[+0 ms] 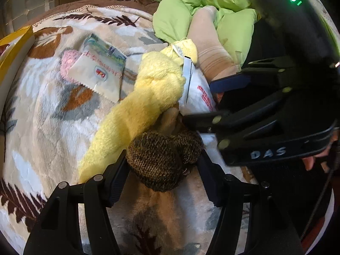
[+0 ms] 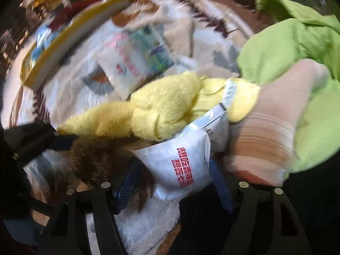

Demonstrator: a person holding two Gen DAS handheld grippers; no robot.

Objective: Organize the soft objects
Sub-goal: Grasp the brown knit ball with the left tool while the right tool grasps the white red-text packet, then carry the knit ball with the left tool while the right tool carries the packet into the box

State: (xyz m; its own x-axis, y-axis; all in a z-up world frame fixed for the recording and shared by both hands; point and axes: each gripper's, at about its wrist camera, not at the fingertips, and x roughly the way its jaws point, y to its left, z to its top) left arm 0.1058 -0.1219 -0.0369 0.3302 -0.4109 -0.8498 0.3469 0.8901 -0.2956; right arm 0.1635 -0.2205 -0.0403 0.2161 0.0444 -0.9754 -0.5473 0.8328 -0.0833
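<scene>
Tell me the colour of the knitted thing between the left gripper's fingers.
Dark brown flecked with tan, the knitted sock; clearest in the left wrist view.

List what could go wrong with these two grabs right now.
1. The left gripper straddles the brown knitted bundle under the yellow plush cloth; lifting may drag the cloth along.
2. The right gripper brackets the white packet, wedged under that cloth; it may slip or tug the pile.

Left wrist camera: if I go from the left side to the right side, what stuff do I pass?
Yellow box edge → pink knitted thing → white packet with a picture → yellow fluffy cloth → white packet with red writing → right gripper.
</scene>
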